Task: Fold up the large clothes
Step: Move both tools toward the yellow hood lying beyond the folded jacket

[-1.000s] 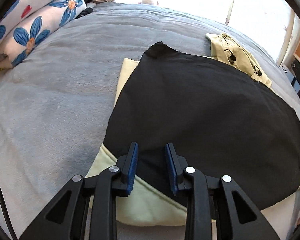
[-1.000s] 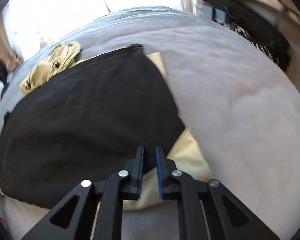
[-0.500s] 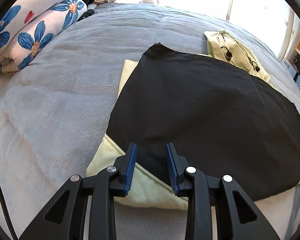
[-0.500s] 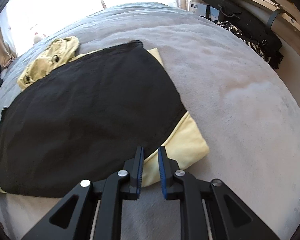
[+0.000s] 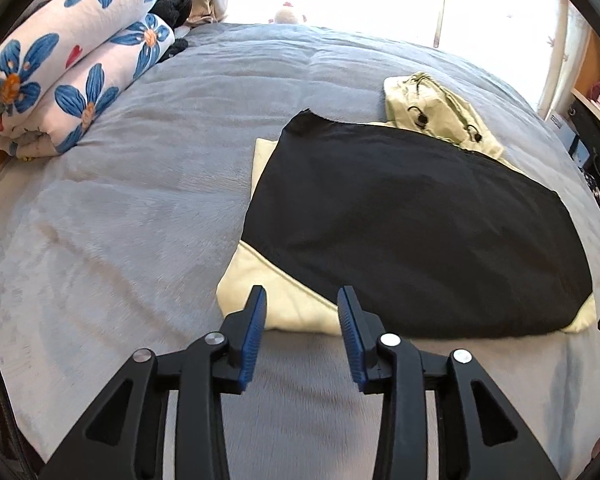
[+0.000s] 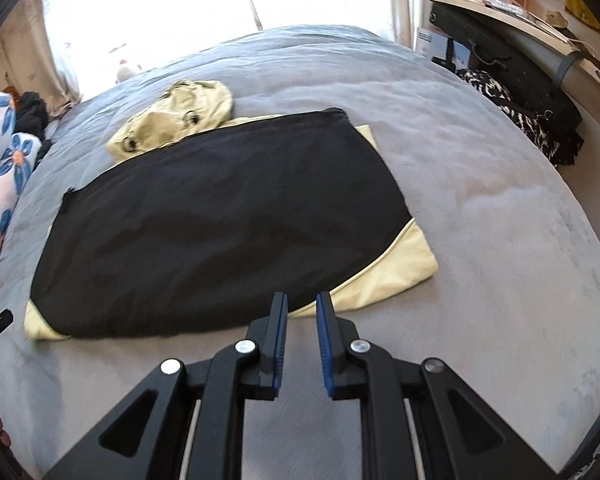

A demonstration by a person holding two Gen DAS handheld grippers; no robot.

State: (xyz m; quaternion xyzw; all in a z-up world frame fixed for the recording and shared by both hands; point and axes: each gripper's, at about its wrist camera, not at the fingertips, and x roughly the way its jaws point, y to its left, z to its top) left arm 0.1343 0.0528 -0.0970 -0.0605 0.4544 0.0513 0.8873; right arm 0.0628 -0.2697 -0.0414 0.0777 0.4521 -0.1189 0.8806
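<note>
Jacket (image 5: 412, 232) — black lining up, pale yellow shell showing at its corners — lies folded flat on the grey bed (image 5: 140, 208), its hood (image 5: 436, 116) bunched at the far edge, toward 12 o'clock. At 10 o'clock in the left wrist view sits a rolled floral quilt (image 5: 72, 68). The left hand-held gripper (image 5: 302, 308) hovers released, jaws wide, above the near yellow corner. The right hand-held gripper (image 6: 302, 310) also holds nothing — jaws slightly parted, just short of the jacket's near hem.
</note>
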